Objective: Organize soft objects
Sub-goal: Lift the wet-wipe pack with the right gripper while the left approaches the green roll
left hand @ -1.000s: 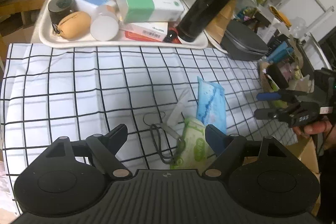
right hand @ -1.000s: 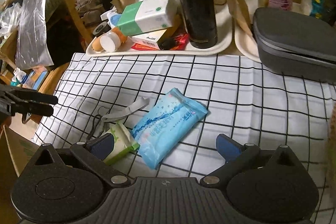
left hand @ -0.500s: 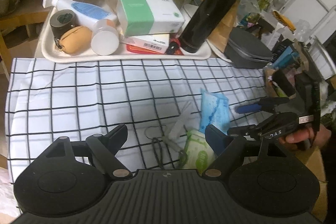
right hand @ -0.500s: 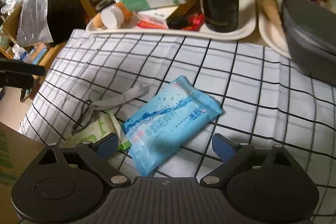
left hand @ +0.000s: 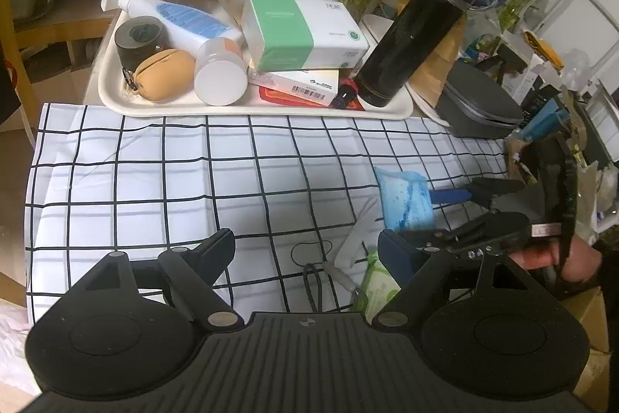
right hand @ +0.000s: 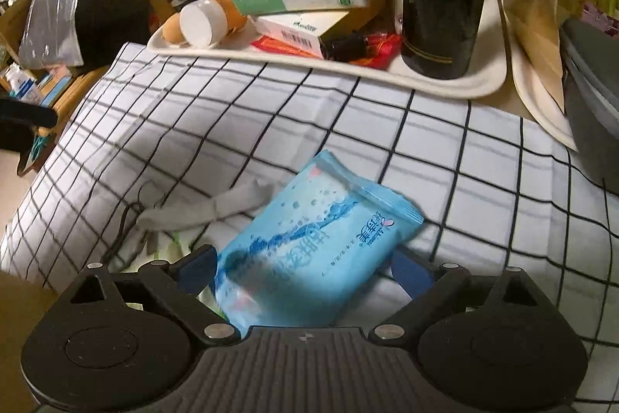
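A blue tissue pack (right hand: pixel 321 231) lies on the checked cloth (right hand: pixel 271 126). My right gripper (right hand: pixel 303 268) stands open astride the pack's near end, one blue fingertip (right hand: pixel 197 266) at each side, and the pads do not visibly press it. In the left wrist view the same right gripper (left hand: pixel 437 217) reaches the blue pack (left hand: pixel 404 198) from the right, held by a hand (left hand: pixel 557 258). My left gripper (left hand: pixel 305 252) hangs open over the cloth with nothing between its fingers. A green tissue pack (left hand: pixel 377 283) and a grey strap (left hand: pixel 348 250) with a black cord lie beside its right finger.
A white tray (left hand: pixel 247 109) at the back carries a black flask (left hand: pixel 410 37), a green-and-white box (left hand: pixel 301 33), bottles and a tan pouch. A grey case (left hand: pixel 479 103) sits at the back right. A cardboard box (left hand: pixel 584 312) stands off the table's right edge.
My right gripper has come down and in toward the blue pack, which now lies between its open fingers. The left gripper has barely moved and stays open.
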The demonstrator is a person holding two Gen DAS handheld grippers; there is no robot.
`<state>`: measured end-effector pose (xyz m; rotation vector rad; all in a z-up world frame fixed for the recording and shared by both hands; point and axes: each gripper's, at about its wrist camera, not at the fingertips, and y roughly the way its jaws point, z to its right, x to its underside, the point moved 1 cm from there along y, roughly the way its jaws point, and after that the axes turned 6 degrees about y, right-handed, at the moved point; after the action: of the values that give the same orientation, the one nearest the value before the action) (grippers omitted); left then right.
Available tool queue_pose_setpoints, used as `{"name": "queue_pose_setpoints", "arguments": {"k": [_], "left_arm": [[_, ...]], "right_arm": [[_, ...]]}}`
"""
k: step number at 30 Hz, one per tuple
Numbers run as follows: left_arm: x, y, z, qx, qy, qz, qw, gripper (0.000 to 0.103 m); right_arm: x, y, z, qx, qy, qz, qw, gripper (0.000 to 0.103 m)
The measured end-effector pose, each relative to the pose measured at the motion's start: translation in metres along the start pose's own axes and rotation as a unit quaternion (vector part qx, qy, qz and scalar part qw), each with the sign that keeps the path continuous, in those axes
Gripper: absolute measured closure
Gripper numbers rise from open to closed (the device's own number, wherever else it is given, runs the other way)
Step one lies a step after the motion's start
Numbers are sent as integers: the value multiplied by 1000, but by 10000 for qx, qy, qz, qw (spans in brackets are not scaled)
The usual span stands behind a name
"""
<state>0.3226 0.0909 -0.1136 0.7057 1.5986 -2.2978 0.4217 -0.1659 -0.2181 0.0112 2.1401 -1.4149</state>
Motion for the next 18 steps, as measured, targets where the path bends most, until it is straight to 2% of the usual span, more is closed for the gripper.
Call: {"name": "queue_pose_setpoints", "arguments": {"k": [13,18], "left_arm": [[2,8,5,90,294,-142,9994,22],[4,15,12,289,539,-222,9979,22]], "right_arm": [[-7,12,-18,855,-515,160,9949,7],[-11,4,-6,1095,-313,125,9934,17]]}}
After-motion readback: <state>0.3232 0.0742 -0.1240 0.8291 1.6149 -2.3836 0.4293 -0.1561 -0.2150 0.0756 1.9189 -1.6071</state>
